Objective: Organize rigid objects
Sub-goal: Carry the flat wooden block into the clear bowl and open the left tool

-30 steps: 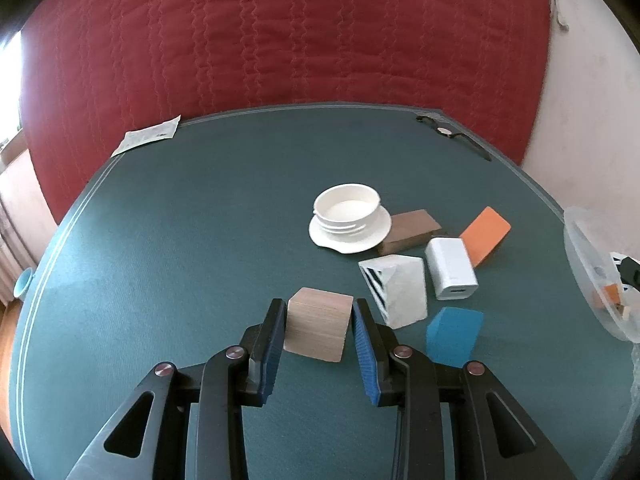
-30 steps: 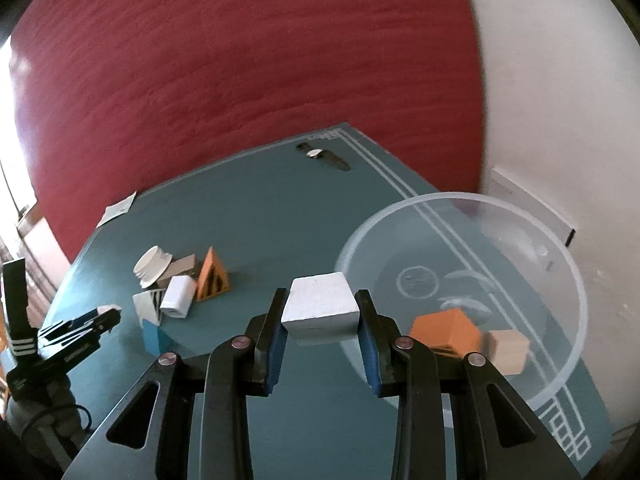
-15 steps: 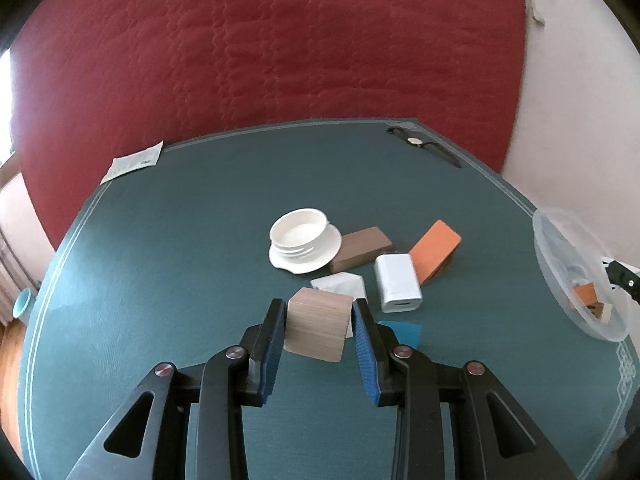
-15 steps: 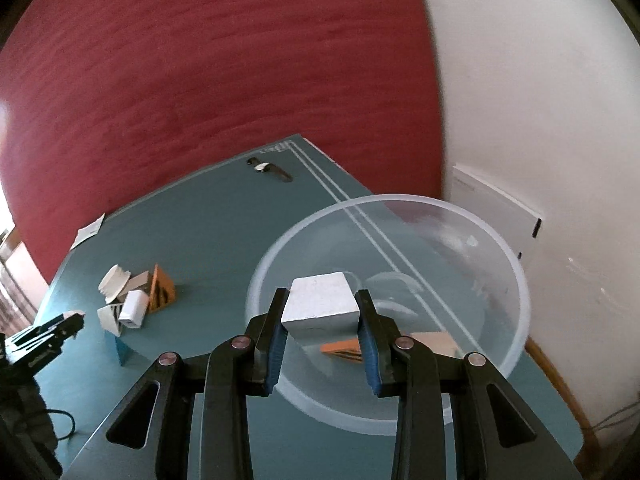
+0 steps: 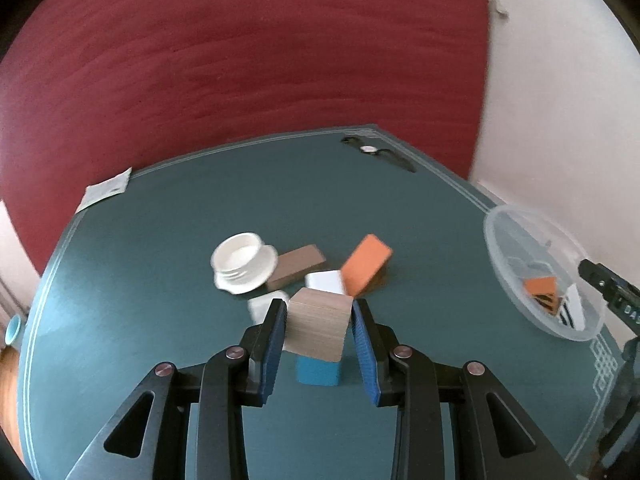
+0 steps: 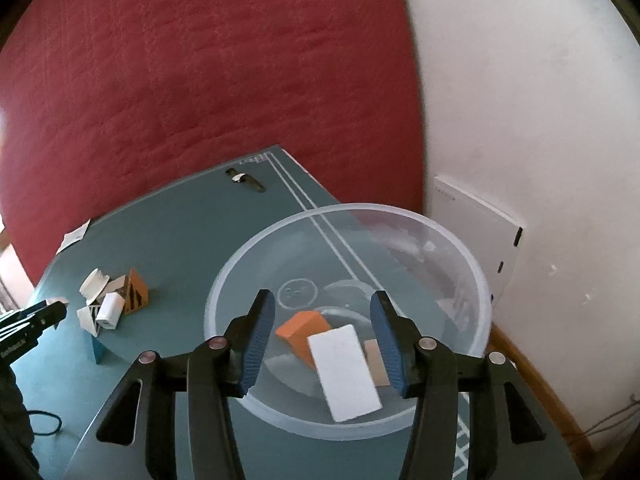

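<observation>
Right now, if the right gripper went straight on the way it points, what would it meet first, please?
Most likely the white block just released between the opened right gripper fingers, inside the clear plastic bowl. Beyond it lies the orange block; depth is hard to judge.

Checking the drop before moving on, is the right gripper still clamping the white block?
No, the right gripper has its jaws apart, and the white block lies in the clear bowl.

It looks like a room in a home: a green surface (image 5: 160, 264) by a red quilted cover (image 5: 240, 60) at 12 o'clock, white wall (image 6: 540, 120) at 2 o'clock.
</observation>
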`<state>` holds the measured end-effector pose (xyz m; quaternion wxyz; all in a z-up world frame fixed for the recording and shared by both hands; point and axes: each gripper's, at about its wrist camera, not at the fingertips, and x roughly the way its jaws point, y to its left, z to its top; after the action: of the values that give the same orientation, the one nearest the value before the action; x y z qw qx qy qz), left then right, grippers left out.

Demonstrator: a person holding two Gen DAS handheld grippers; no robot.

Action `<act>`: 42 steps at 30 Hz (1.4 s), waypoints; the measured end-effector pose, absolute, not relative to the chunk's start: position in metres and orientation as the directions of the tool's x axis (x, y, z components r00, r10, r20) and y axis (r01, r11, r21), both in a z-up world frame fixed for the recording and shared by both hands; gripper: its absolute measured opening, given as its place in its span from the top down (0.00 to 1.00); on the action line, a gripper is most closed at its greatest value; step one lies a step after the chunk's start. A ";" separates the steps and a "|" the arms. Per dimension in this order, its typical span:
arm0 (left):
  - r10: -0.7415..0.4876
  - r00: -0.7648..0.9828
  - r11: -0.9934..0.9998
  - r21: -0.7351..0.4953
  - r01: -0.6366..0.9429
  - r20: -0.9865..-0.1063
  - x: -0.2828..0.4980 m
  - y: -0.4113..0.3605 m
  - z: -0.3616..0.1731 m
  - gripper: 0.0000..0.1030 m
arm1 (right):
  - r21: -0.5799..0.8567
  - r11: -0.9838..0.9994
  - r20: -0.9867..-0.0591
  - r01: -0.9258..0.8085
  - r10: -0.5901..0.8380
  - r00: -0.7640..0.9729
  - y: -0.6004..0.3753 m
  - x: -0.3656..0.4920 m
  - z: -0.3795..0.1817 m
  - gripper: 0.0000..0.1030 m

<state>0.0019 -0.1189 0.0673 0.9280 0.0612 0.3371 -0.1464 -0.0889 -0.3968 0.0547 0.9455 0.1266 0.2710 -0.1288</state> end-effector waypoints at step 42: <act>-0.574 0.481 0.738 -0.164 0.654 -0.663 -0.009 -0.260 0.060 0.43 | 0.190 0.886 -0.543 0.423 -0.264 0.797 -0.428 -0.109 0.044 0.50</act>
<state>-0.0089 -0.2596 0.0597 0.8588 0.0554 0.3628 -0.3574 -0.1089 -0.4279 0.0436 0.9355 0.1526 0.2604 -0.1838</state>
